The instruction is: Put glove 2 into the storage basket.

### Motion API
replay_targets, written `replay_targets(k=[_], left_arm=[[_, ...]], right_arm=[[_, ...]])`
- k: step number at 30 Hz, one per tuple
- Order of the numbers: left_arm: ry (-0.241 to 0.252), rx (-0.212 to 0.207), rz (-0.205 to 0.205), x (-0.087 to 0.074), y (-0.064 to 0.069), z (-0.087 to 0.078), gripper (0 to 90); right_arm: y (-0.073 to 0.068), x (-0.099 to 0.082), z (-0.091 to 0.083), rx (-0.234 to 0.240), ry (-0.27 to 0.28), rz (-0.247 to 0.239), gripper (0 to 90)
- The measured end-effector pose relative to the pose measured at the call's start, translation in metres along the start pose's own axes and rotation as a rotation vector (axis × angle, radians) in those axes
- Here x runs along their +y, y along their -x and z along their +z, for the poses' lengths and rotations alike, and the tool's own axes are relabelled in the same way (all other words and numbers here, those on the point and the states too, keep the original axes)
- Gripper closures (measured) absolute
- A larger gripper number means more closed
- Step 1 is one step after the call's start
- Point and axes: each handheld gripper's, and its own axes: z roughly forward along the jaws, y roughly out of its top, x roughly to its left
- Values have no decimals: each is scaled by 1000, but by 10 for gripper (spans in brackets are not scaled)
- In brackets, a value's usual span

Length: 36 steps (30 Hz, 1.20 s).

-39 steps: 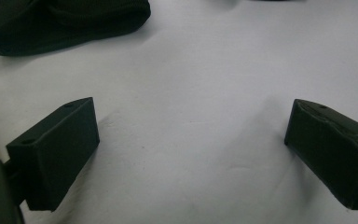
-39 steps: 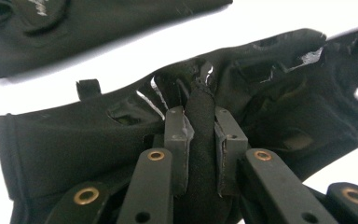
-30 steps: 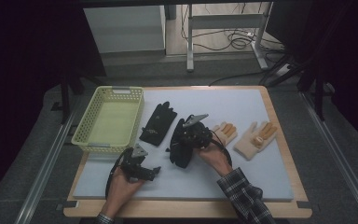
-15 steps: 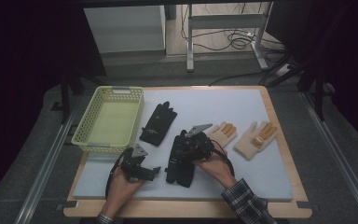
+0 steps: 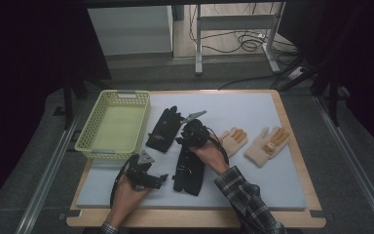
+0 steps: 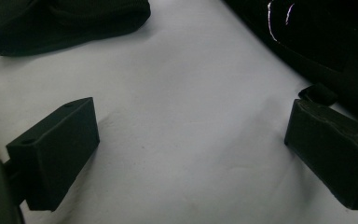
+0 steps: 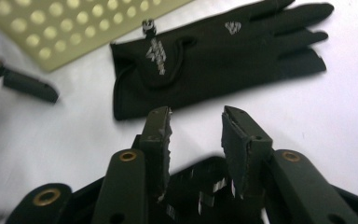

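at the middle of the white mat (image 5: pixel 282 126), a black glove (image 5: pixel 189 168) is lain over by the right gripper (image 5: pixel 187 134), with its cuff towards six o'clock. a second black glove (image 5: pixel 164 129) is seen just beside it towards eleven o'clock, and two tan gloves (image 5: pixel 233 140) (image 5: pixel 267 145) are laid towards three o'clock. at nine o'clock the yellow basket (image 5: pixel 90 141) is seen with nothing inside it, so the work is judged to be at its start: no glove has been put away, and all four are left to be moved, if the basket is where they belong.

the right gripper's jaws have just been closing and are held at a narrow gap; nothing is pinched between them, and white mat is seen through the gap in the right gripper view (image 7: pixel 196 128). the nearer glove (image 7: pixel 205 191) is shown there under the gripper's body, at six o'clock, apart from the pads. printed marks on the far glove (image 7: pixel 214 51), and the holes in the basket wall (image 7: pixel 74 23), are made plain in that view and cannot be read from above.

the left gripper (image 5: pixel 161 178) is rested on the mat at seven o'clock with its jaws held wide and bare. in the left gripper view (image 6: pixel 191 144) only mat is found between the pads, while the black glove's edge (image 6: pixel 317 42) is seen close by the pad at three o'clock; whether it is touched cannot be told. the gloves' layout as a whole is given by the high view alone.
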Motion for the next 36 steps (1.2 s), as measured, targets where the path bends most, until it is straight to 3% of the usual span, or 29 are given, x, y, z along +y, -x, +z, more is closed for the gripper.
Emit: replay_targets(k=[8,20,25,30,31,32,36], left_arm=[[-1,0,0,0,0,0,29],[-1,-2,-3,0,0,0,29],[-1,-1,-2,0,0,0,29],[-1,-1,-2,0,0,0,29],[-1,-1,-2,0,0,0,29],[0,-1,-2,0,0,0,29],[0,-1,-1,0,0,0,29]], right_arm=[[3,23,32,-12,-6,0,616],[15,43,74,-62,-17,18,370],[17,43,83,-74,-40,9,351],[21,41,90,-65,-49,13,439],[21,41,89,-64,-48,17,490],[21,41,86,-76,-49,18,659],[22,40,84,-86,-50,23,748]])
